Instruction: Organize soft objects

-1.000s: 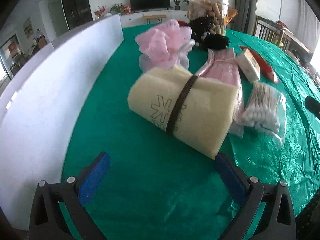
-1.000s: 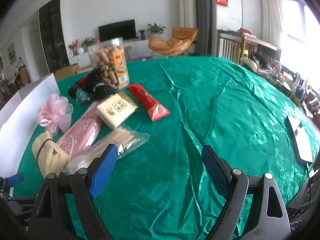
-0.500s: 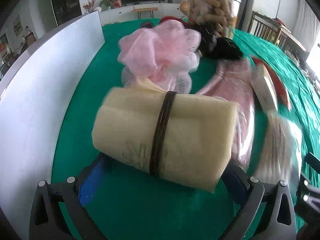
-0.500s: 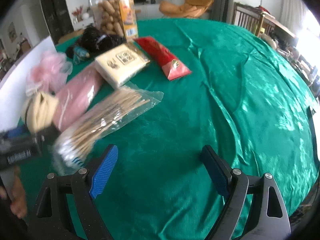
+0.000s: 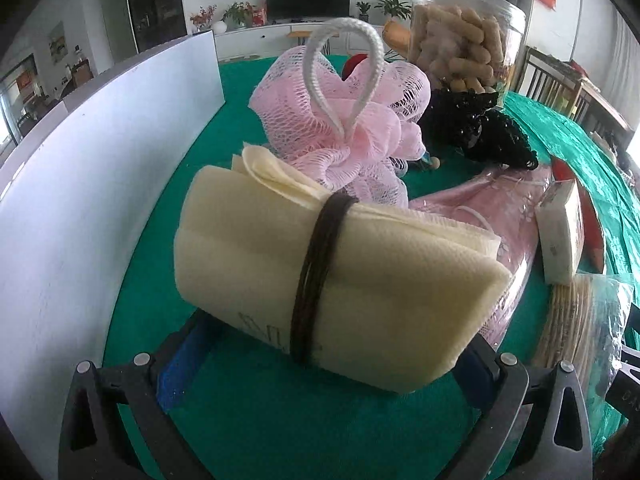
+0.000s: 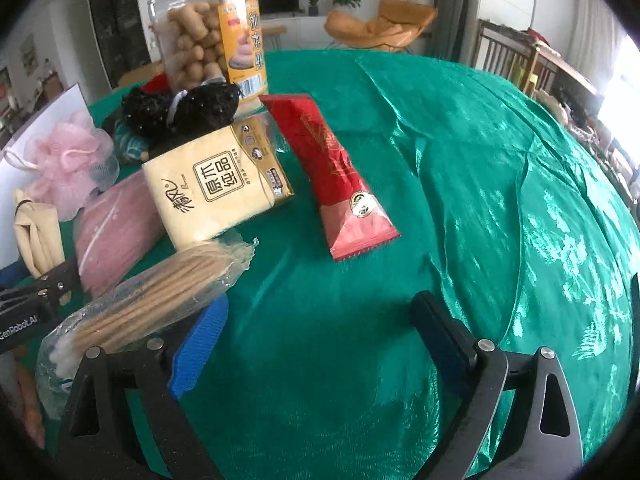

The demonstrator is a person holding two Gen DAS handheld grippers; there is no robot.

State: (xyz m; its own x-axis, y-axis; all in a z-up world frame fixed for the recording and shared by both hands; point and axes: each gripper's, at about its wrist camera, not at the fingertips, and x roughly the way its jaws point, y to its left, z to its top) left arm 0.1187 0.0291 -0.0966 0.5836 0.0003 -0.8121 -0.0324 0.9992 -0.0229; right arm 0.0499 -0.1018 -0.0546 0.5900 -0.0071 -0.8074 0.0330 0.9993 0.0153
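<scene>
A cream rolled towel [image 5: 320, 272] with a dark band lies on the green tablecloth, between the open fingers of my left gripper [image 5: 324, 364]; the fingers straddle its ends and their tips are hidden under it. The towel also shows in the right wrist view [image 6: 38, 236]. Behind it sits a pink mesh bath puff [image 5: 348, 128] with a white loop, and a pink cloth pouch [image 5: 516, 208] lies to its right. My right gripper [image 6: 320, 340] is open and empty above bare cloth, next to a bag of cotton swabs [image 6: 152, 292].
A white board [image 5: 80, 184] stands along the left. A tissue pack [image 6: 216, 184], a red snack packet [image 6: 336, 176], black hair scrunchies [image 6: 188, 112] and a clear snack jar [image 6: 208, 40] lie further back. The green tablecloth [image 6: 500, 180] stretches to the right.
My left gripper has moved forward until its open fingers straddle the towel. My right gripper has moved forward and down toward the swab bag and tissue pack.
</scene>
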